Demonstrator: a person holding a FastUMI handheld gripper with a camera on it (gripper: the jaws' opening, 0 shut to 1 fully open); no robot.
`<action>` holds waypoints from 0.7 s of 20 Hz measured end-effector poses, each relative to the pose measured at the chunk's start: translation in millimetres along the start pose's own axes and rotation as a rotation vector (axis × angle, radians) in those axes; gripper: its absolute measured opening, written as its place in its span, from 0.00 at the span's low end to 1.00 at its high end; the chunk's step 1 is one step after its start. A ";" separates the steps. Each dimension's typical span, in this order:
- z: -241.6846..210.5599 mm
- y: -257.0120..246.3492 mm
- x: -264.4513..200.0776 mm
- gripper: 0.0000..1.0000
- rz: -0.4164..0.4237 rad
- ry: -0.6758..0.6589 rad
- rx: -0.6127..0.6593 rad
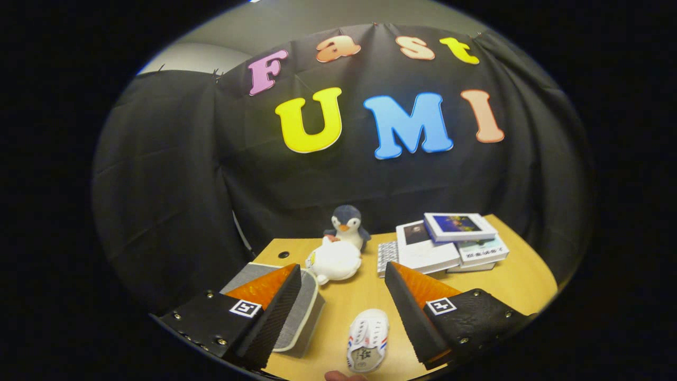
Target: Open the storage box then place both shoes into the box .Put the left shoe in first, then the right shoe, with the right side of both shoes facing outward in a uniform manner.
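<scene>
Black cloth hangs behind a wooden counter (508, 286) that carries everything in sight. Held above it and tilted down toward the wood, the gripper (342, 283) has its fingers spread wide, with nothing pinched between them. One white shoe (367, 339) with small red and blue marks lies on the counter in the gap between the fingers, near their base, its long axis running roughly along them, away from the camera; I cannot tell which end is the toe. To the shoe's left, partly under the left finger, sits the grey storage box (304, 312), its lid closed. Beyond the shoe rests a white plush toy (334, 260), a penguin toy (347, 225) standing just behind it. To the penguin's right lies a stack of books (449, 243).
</scene>
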State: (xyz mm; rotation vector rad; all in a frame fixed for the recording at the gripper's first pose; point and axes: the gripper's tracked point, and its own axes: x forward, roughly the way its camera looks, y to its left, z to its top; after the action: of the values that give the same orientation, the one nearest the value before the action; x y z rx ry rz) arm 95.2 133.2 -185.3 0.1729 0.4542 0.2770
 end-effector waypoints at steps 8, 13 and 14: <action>-80.9 15.6 47.8 0.97 0.161 0.272 0.239; -110.2 30.7 62.7 0.97 0.246 0.385 0.285; -116.0 34.3 64.8 0.97 0.267 0.406 0.294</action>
State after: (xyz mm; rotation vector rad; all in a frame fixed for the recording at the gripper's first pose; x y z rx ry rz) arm 90.7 197.1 -306.7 0.4711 0.8774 0.5114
